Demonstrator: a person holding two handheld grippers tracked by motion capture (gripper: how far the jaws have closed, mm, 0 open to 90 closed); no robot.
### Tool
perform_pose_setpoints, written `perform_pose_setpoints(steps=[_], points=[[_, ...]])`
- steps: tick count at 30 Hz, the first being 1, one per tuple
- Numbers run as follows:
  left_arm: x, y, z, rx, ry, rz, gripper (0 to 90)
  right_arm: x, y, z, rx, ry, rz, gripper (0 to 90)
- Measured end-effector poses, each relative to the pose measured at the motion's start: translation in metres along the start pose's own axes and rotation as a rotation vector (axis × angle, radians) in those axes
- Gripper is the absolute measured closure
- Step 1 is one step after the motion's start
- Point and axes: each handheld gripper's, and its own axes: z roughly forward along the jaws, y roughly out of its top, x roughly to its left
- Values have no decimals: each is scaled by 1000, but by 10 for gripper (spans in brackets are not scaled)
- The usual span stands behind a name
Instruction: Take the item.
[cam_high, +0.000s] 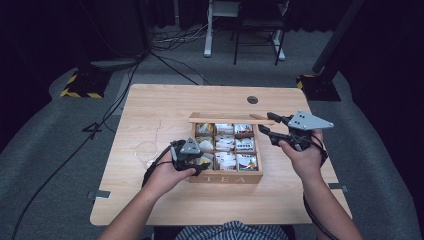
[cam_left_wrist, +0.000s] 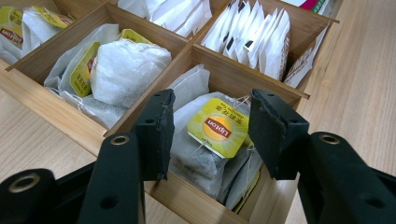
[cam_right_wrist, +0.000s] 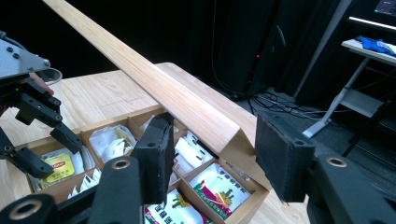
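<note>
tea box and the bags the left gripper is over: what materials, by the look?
Tea box: pale wood, possibly bamboo; straight grain, matte finish on its dividers. Tea bags: thin white filter paper, dark leaf showing through. Lipton tag: glossy yellow printed card on a string.

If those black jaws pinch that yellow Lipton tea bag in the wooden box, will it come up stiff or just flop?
Probably floppy: the tea bag is a thin, creased paper pouch slumped over others. It looks very light. The yellow tag hangs on a thin string, so it may dangle. The left gripper straddles it with open jaws; neighbouring bags could snag and lift with it.
</note>
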Motion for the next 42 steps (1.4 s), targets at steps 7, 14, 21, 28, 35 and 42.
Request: perform_pose_setpoints(steps=[7, 14, 21, 28, 35, 42], points=[[-3, 3, 8, 26, 37, 15, 507, 1, 0, 0, 1, 0, -5, 485], [-3, 3, 10, 69, 10, -3, 655, 1, 0, 0, 0, -1, -4, 485], [-2, 4, 0, 52, 32, 2, 849, 0, 0, 0, -2, -2, -2, 485], [0, 3, -4, 23, 18, -21, 900, 0, 0, 0, -3, -2, 1, 485], [1, 7, -17, -79, -6, -37, 900, 0, 0, 0, -3, -3, 2, 485], [-3, 12, -28, -133, -9, -13, 900, 0, 0, 0, -3, -3, 1, 485]])
